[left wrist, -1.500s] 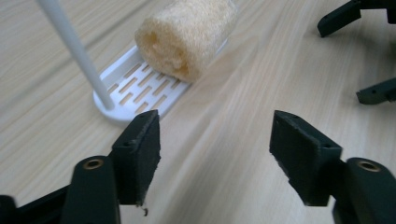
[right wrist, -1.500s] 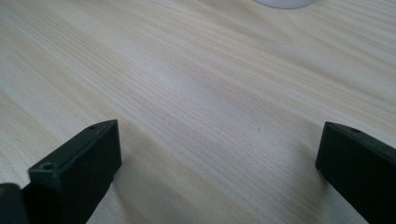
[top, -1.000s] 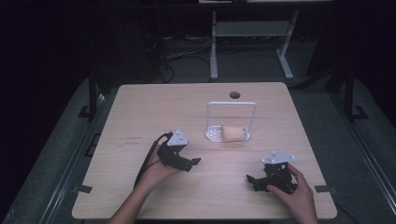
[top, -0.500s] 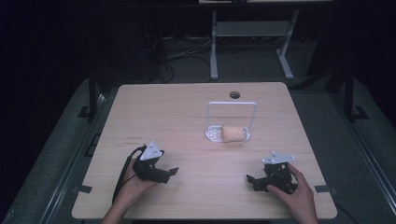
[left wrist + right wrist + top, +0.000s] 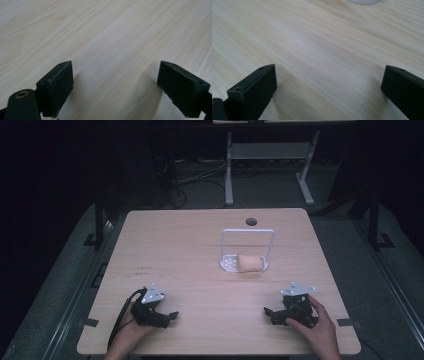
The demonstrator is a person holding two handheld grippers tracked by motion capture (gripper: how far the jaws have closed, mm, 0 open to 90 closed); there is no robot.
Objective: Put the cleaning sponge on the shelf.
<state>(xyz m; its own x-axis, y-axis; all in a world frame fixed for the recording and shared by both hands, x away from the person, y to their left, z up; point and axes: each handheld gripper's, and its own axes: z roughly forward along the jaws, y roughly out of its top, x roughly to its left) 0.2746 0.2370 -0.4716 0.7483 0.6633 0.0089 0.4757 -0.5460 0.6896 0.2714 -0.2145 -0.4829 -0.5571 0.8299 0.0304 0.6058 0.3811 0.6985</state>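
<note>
A tan bread roll (image 5: pixel 249 263) lies on a small white rack (image 5: pixel 229 264) with an upright wire frame, right of the table's middle. My left gripper (image 5: pixel 169 316) rests low on the wood near the front left, held by a hand, jaws wide apart with bare tabletop between them (image 5: pixel 115 85). My right gripper (image 5: pixel 268 313) sits near the front right, also held by a hand, open over bare wood (image 5: pixel 328 87). The rack's white edge (image 5: pixel 363 2) peeks in at the top of the right gripper view.
The light wooden table (image 5: pixel 190 245) has a round cable hole (image 5: pixel 251 222) near its far edge. A white metal stand (image 5: pixel 265 155) and cables lie on the dark floor beyond. A black cable (image 5: pixel 120 317) trails from the left gripper.
The left gripper has drawn back from near the rack toward the front left corner of the table. The right gripper has stayed put.
</note>
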